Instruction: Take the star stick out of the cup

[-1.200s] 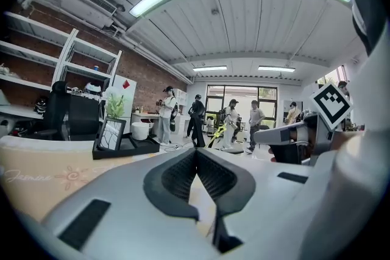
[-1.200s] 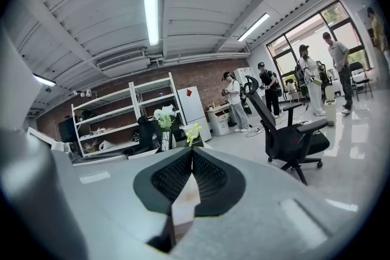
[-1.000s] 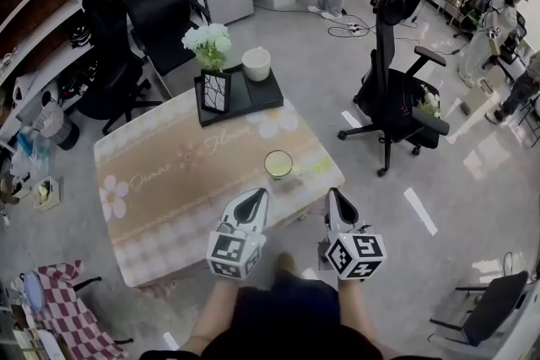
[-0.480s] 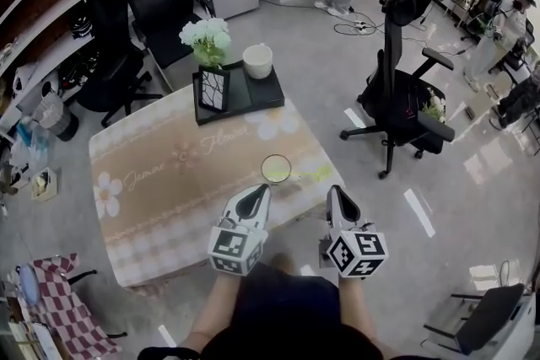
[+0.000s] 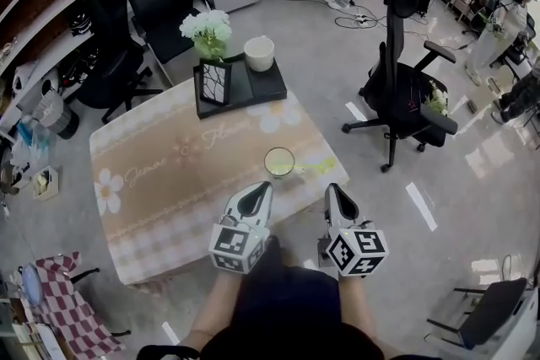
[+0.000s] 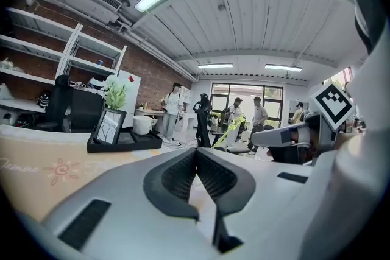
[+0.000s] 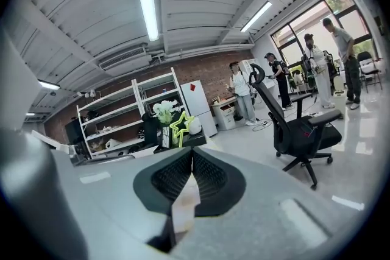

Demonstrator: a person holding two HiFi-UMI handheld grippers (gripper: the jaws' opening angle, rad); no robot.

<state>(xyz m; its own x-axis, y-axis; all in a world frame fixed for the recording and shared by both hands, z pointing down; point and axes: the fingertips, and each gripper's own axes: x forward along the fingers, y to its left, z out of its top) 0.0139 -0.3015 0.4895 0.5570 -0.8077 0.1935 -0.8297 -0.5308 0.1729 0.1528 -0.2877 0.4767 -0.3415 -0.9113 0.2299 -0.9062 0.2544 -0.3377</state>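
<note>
Virtually unchanged over the last second | left gripper [image 5: 261, 190] and right gripper [image 5: 334, 192] both closed, empty, near cup [image 5: 291, 162] | star stick [image 7: 178, 126] still in cup (extraction not begun)

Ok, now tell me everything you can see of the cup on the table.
The cup is small and round, seen from above, with a pale greenish, glass-like look and a light rim. It stands upright on the flower-printed cloth of the table, near the edge closest to the person. The yellow-green star stick leans out of it to the right. The left gripper and the right gripper hang short of it, not touching it.
</note>
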